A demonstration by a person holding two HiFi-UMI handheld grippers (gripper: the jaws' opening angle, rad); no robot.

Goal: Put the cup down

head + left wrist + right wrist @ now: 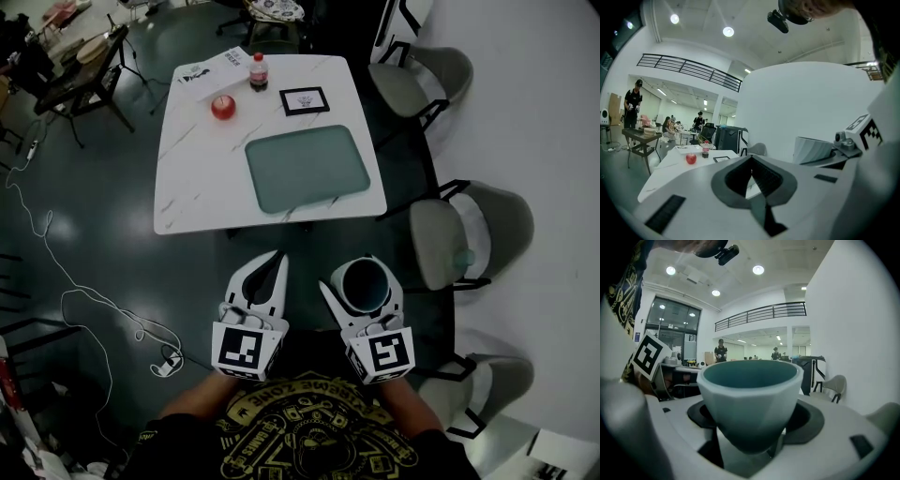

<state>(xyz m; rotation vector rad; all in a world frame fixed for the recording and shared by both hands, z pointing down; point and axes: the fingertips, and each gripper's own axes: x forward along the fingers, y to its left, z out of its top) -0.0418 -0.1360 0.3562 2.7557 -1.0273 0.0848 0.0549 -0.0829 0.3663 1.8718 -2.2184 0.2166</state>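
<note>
Cup (364, 285): sitting upright, clamped between the right gripper's (360, 279) wide-set jaws; tray (305, 167) on table (192, 187) lying straight ahead, well apart, nearer this gripper. Left gripper (270, 270) hanging alongside, jaws together, empty.

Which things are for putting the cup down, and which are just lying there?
For the job: cup, right gripper holding it, table, maybe the tray.
Just lying about: apple, bottle, papers, framed card, chairs.
</note>
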